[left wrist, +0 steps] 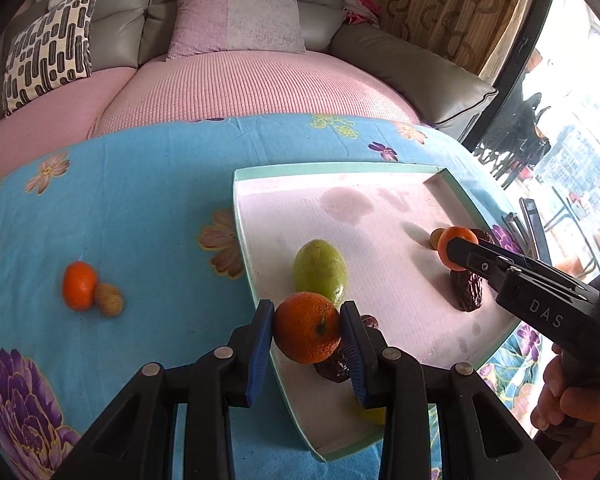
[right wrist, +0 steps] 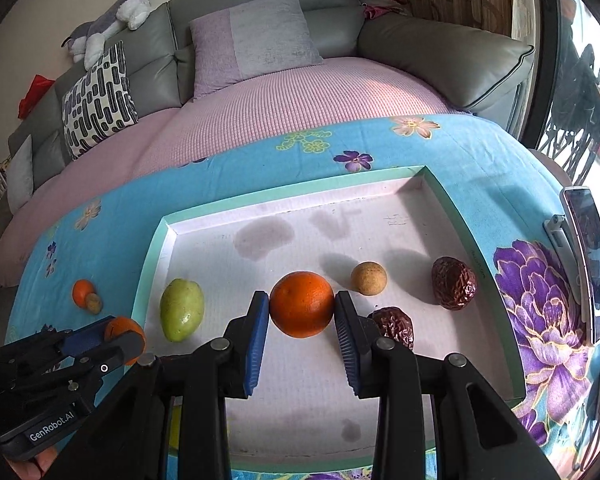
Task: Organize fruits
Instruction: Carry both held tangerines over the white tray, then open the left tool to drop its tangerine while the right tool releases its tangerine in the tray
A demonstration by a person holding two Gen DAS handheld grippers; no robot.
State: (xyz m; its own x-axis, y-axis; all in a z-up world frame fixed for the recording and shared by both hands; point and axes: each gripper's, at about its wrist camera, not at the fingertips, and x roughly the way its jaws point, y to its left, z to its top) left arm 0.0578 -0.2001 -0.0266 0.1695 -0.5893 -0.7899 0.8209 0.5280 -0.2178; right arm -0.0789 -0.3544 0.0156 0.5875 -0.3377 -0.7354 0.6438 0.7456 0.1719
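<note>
Bright daylight from right window (left wrist: 572,128) (overexposed); soft shadows; fisheye-bent edges.

The tray (right wrist: 440,192) looks like matt cardboard; the dates (right wrist: 454,282) are wrinkled and glossy, the tablecloth (left wrist: 140,184) is printed cotton, perhaps.

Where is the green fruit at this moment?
The green fruit lies inside the tray, near its left wall, left of the orange held by the right tongs.

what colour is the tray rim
Mint green, around a white floor; the tray rim shows best in the right wrist view.
</note>
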